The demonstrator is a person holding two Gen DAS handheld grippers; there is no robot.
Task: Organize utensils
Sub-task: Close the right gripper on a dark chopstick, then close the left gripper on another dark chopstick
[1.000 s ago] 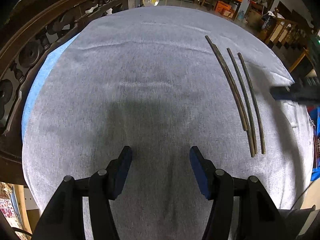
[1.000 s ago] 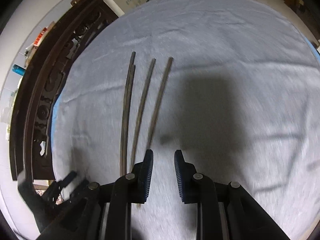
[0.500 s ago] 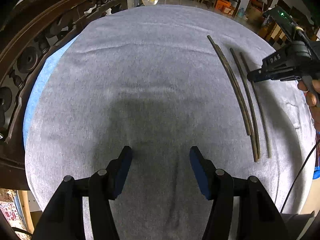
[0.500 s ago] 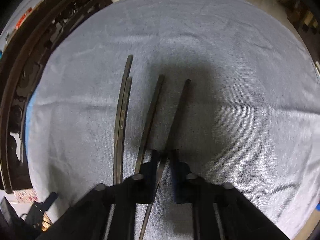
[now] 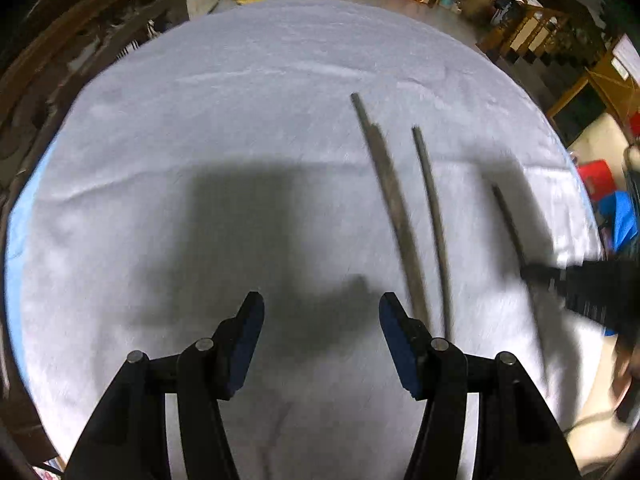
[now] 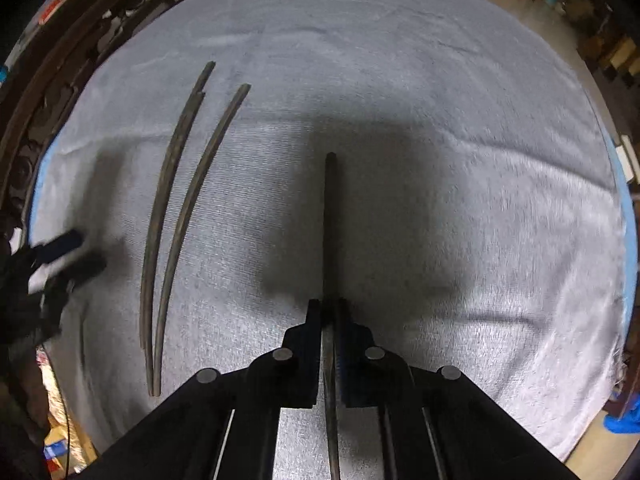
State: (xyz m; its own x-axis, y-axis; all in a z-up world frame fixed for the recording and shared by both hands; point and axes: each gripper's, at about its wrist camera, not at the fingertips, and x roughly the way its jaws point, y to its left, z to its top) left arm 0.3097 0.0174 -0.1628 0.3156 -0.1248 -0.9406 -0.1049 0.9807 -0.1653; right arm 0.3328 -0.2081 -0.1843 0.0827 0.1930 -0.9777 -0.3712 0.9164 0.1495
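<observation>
Several dark chopsticks are on a grey cloth-covered round table (image 5: 200,120). My right gripper (image 6: 329,308) is shut on one chopstick (image 6: 329,216), which points straight ahead above the cloth. It also shows in the left wrist view (image 5: 510,220), held by the right gripper (image 5: 532,272). A touching pair (image 6: 168,184) and a single chopstick (image 6: 200,184) lie to its left on the cloth; they show in the left wrist view as the pair (image 5: 394,208) and the single (image 5: 432,216). My left gripper (image 5: 322,312) is open and empty, just left of the pair's near ends.
A dark carved wooden chair back (image 5: 60,60) curves along the table's left edge. The table's right edge (image 6: 616,216) drops to the floor. Furniture and boxes (image 5: 520,28) stand in the room beyond the table.
My right gripper closed on the rightmost chopstick and lifted it away to the right of the others. My left gripper moved right, closer to the chopsticks on the cloth.
</observation>
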